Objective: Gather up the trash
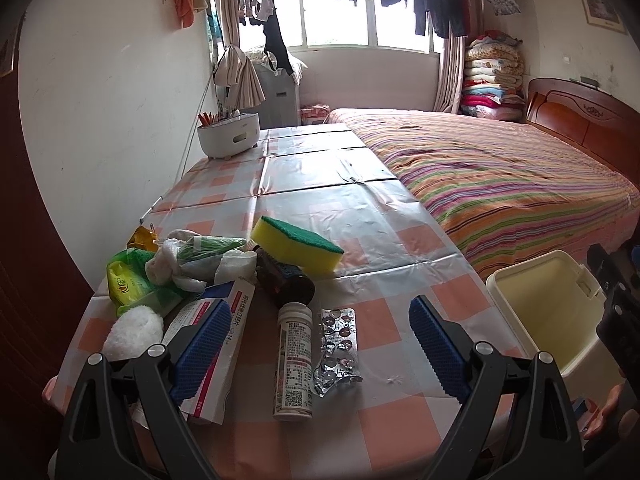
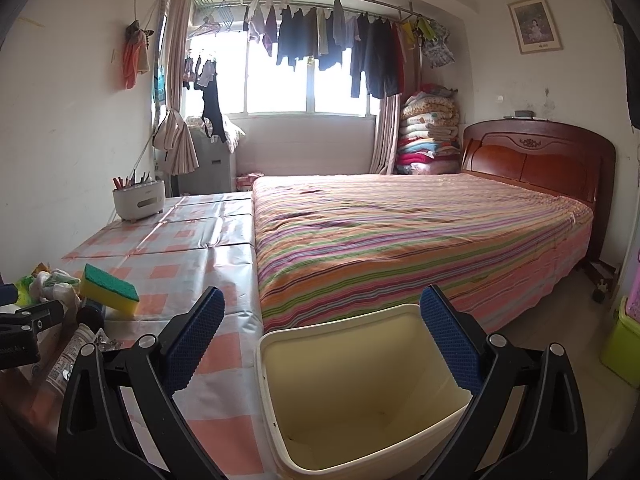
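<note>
the left tongs are held wide open and empty above the checked worktop, where a white pill bottle and a crumpled blister pack are seen lying between the blue pads, with a medicine box under the left pad. behind them a dark bottle, a yellow and green sponge and a heap of plastic bags are found. the right tongs are also spread wide with nothing gripped, over the open cream bin placed beside the worktop and the striped bed.
</note>
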### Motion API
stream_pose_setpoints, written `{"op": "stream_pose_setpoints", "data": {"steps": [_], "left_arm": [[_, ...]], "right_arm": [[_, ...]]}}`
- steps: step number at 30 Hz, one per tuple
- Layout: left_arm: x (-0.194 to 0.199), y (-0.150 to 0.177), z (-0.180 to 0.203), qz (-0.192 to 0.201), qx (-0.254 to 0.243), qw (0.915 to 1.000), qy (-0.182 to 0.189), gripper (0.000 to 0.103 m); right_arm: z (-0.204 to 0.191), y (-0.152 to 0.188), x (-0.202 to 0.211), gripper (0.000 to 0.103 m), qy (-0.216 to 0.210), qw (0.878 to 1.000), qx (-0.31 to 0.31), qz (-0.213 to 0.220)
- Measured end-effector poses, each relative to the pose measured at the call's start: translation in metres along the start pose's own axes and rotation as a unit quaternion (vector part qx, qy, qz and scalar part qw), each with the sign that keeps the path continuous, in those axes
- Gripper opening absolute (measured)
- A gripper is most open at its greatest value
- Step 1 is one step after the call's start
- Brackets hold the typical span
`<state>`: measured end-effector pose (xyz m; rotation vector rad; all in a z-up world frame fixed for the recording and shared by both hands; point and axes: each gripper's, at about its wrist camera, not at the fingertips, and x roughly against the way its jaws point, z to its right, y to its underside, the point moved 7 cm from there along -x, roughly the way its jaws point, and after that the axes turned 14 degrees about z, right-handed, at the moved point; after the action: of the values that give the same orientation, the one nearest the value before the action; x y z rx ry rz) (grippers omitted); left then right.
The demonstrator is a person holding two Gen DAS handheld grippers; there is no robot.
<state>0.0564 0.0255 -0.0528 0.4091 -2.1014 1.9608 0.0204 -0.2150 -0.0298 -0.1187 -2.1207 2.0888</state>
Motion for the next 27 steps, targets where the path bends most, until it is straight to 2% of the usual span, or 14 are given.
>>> {"op": "stream_pose_setpoints", "data": {"steps": [15,27], "left_arm": [[0.010,-0.008,-0.018,0.011,0.021,0.9997,-0.003,0.088],[0.019,-0.018,-0.011,0.023,0.011,0.9997,-0.005,0.088]], "right_arm": [[-0.014,0.001,-0.007,0.097,-0.001,1.000,0.008,-0.009],[-0.025,0.004,-0.011,0.097,-0.028,0.999,-0.018,-0.023]]}}
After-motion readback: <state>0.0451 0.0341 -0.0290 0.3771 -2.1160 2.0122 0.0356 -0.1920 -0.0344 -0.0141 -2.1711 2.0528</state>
